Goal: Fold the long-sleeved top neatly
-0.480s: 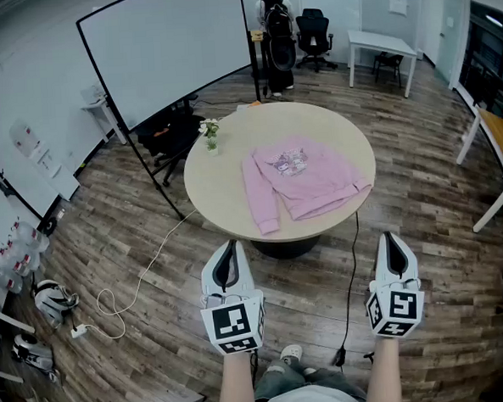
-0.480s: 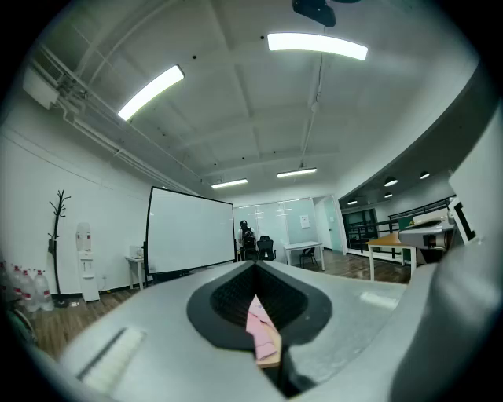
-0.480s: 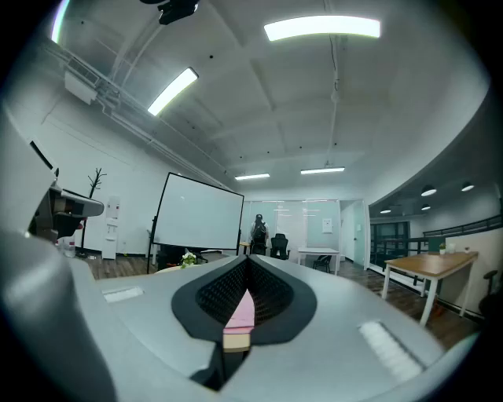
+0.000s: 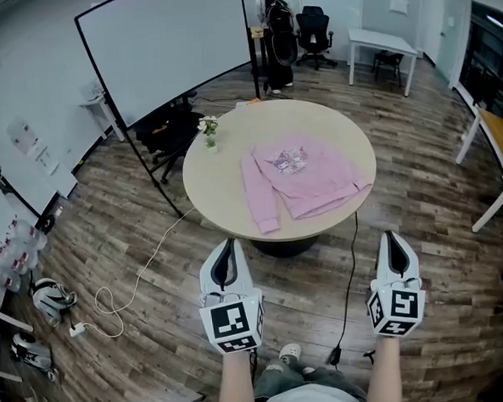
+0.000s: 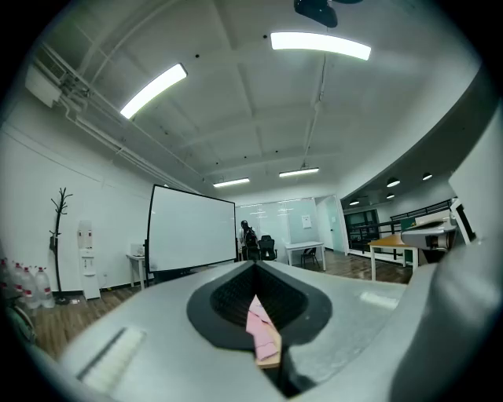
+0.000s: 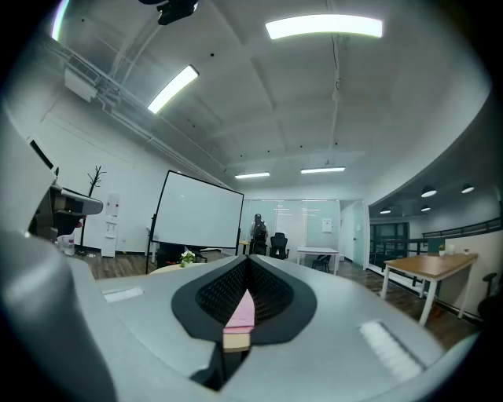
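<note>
Starting nearest in the head view, both tools are held level above the wooden floor (image 4: 109,238), side by side and well apart from each other. The left gripper (image 4: 227,248) is seen with its jaws brought together at the tip, and nothing is gripped. In the left gripper view only a thin sliver of pink cloth and tan table edge is glimpsed through the slit between the ribbed pads, far beyond them. The right gripper (image 4: 393,236) is likewise closed and empty, and the same pink sliver is shown in its own view. A shoe (image 4: 290,353) is seen between the two forearms. A white cable (image 4: 142,279) is looped over the floor to the left, and a black cable (image 4: 351,275) is hung down from the table's near edge.

Ahead, clear of both tools, a round beige table (image 4: 225,189) is placed. The pink long-sleeved top (image 4: 305,180) is laid flat on it, towards its right half, with one sleeve stretched down to the near edge. A small vase of flowers (image 4: 209,132) is set at the table's far left rim.

Beyond, a large whiteboard (image 4: 166,48) is stood on the left. Farthest off, a person with a backpack (image 4: 276,24), a black office chair (image 4: 314,35) and a white desk (image 4: 382,43) are seen.
</note>
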